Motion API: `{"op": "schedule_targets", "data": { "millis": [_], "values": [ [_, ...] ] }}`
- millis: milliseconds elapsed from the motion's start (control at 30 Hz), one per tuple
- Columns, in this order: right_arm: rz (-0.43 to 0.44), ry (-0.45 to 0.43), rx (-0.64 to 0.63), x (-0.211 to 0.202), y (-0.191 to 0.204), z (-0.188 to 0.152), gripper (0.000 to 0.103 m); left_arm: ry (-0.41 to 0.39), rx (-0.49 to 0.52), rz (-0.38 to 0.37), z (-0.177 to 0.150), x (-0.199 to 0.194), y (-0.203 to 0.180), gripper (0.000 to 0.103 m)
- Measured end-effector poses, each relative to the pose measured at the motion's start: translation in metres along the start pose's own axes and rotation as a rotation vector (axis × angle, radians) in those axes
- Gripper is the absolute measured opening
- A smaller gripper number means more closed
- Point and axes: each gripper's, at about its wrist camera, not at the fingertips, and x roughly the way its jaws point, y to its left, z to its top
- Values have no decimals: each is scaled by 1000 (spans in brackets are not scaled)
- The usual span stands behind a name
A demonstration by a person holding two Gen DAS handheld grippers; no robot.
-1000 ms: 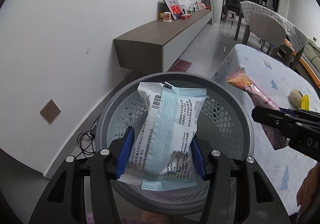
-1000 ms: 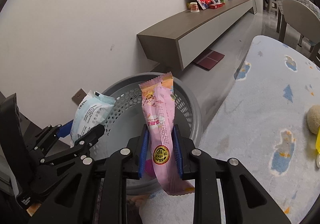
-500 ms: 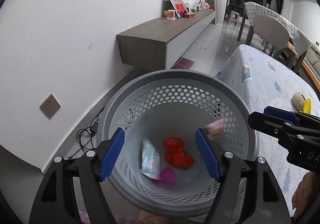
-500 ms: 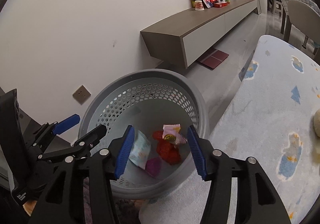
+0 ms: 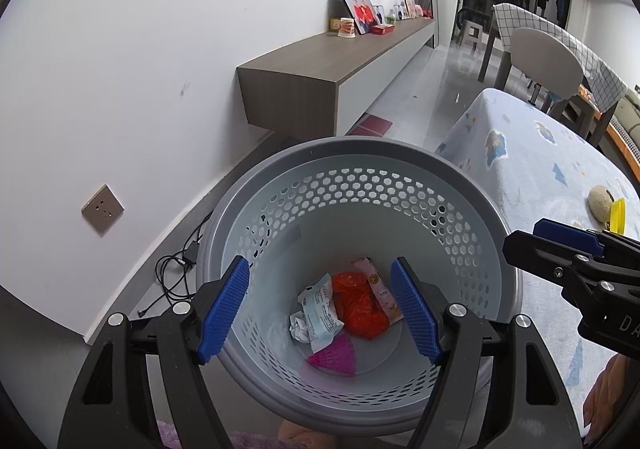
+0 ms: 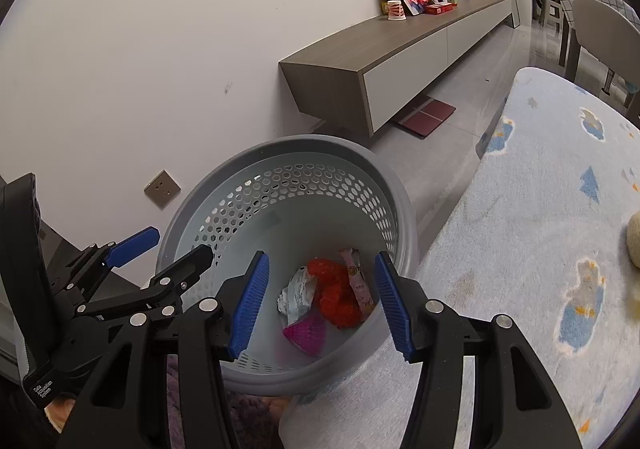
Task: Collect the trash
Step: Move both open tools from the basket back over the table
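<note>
While both tools hang over the basket (image 5: pixel 360 169), their jaws have just been opening: the left gripper (image 5: pixel 320 309) stands wide with nothing between its blue pads (image 5: pixel 224 305), and the right gripper (image 6: pixel 318 307) is parted too, empty. White lettering on the right gripper's black body begins "DA"; small print on the left one's side is too fine to read.

Down on the basket floor the trash lies in a heap. The blue-and-white wrapper (image 5: pixel 320 313), printed with text I cannot make out, lies with its long axis running roughly from 12 to 6 o'clock in the left wrist view, a crumpled white scrap (image 5: pixel 298 329) at its 9 o'clock. Touching it at 3 o'clock sits a red bag (image 5: pixel 360 309), and beyond that a pink wrapper (image 5: pixel 378 291) with a round gold seal, angled from 11 to 5 o'clock. A magenta piece (image 5: pixel 334 357) lies at 6 o'clock.

The grey, perforated basket stands on the floor against a pale blue rug (image 6: pixel 540 209) with cartoon prints. Farther off are a wall socket (image 5: pixel 102 209), cables (image 5: pixel 176 273), a floating cabinet (image 5: pixel 320 69) with photos, and a dining chair (image 5: pixel 548 61).
</note>
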Motion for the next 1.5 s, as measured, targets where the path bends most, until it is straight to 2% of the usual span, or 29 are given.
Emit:
{"op": "schedule_targets", "data": {
  "millis": [300, 767, 933, 1167, 1267, 1500],
  "values": [
    [-22, -9, 20, -8, -5, -5, 53, -3, 0, 1, 0, -1, 0, 74],
    [-67, -48, 55, -35, -17, -22, 55, -52, 17, 3, 1, -13, -9, 85],
    [-94, -64, 86, -51, -27, -32, 55, -71, 31, -5, 0, -19, -19, 85],
    [-153, -92, 124, -81, -47, -44, 56, -89, 73, -33, -1, -29, -39, 86],
    [-195, -114, 144, -98, -59, -52, 60, -96, 94, -54, -3, -34, -49, 86],
    [-310, -125, 196, -134, -99, -79, 60, -89, 202, -127, -13, -42, -93, 87]
  ]
}}
